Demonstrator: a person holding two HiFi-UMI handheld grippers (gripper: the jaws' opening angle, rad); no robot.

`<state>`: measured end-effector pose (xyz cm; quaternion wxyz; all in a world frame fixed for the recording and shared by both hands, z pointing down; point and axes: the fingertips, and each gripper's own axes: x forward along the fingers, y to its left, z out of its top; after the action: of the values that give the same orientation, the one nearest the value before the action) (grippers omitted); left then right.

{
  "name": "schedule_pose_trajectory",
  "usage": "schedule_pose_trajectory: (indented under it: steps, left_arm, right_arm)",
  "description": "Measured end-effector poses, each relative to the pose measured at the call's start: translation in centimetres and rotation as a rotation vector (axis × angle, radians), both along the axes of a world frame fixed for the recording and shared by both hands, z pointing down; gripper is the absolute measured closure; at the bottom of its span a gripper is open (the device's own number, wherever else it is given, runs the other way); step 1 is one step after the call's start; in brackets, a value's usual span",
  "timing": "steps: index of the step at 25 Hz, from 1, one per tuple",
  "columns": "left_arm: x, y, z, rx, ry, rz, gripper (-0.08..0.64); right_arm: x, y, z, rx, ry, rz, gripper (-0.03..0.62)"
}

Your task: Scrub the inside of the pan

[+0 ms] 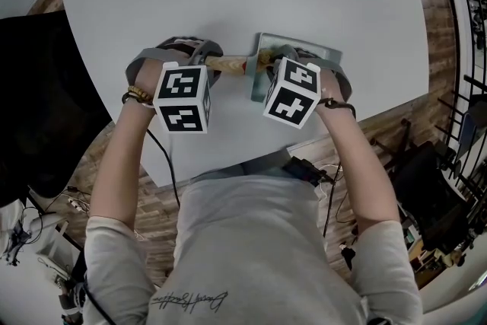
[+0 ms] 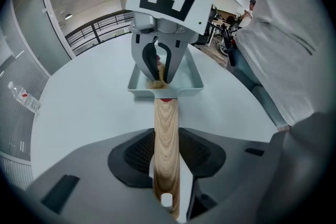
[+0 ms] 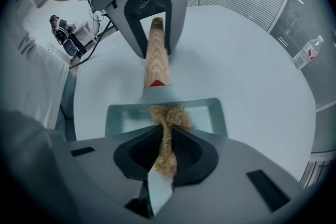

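Jaws of left gripper (image 2: 167, 161) tight on handle (image 2: 166, 126), of right gripper (image 3: 167, 157) tight on scourer (image 3: 169, 115) inside pan (image 3: 207, 113).

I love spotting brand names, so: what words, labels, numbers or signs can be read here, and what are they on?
Nothing can be read outright.
Shirt: one line of cursive script, too small and looped to read.
Bottle: red-and-white label, too small to read.
Left cube and right cube: black-and-white square patterns only, no letters or numbers.
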<state>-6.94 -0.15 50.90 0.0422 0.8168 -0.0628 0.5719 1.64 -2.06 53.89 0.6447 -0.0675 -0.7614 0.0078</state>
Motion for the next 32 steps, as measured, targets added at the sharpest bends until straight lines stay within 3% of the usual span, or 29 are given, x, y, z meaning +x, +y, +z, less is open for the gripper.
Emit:
schedule_pose_trajectory:
  steps: [7, 10, 13, 20, 27, 32]
  left_arm:
    - [-0.1, -0.1, 0.4, 0.009, -0.024, 0.003, 0.411]
    - [0.0, -0.3, 0.7, 0.009, -0.032, 0.002, 0.411]
    - [0.0, -0.5, 0.5, 0.010, -0.038, 0.003, 0.411]
    - [0.0, -0.3, 0.5, 0.017, -0.063, 0.037, 0.411]
    - [-0.3, 0.0, 0.6, 0.004, -0.076, 0.054, 0.411]
    - [-0.2, 0.1, 1.1, -0.003, -0.065, 0.044, 0.411]
  right_arm:
    - [1.0, 5.1, 0.3, -0.151, 0.069, -0.084, 0.525]
    - [1.3, 6.2, 0.3, -0.251, 0.093, -0.085, 0.526]
    - [1.2, 6.2, 0.0, -0.283, 0.091, -0.074, 0.526]
    - [1.4, 4.9, 0.1, -0.103, 0.006, -0.062, 0.525]
    - [0.6, -3.4, 0.6, 0.157, -0.036, 0.028, 0.523]
    - [0.7, -4.0, 1.2, 0.195, -0.008, -0.025, 0.522]
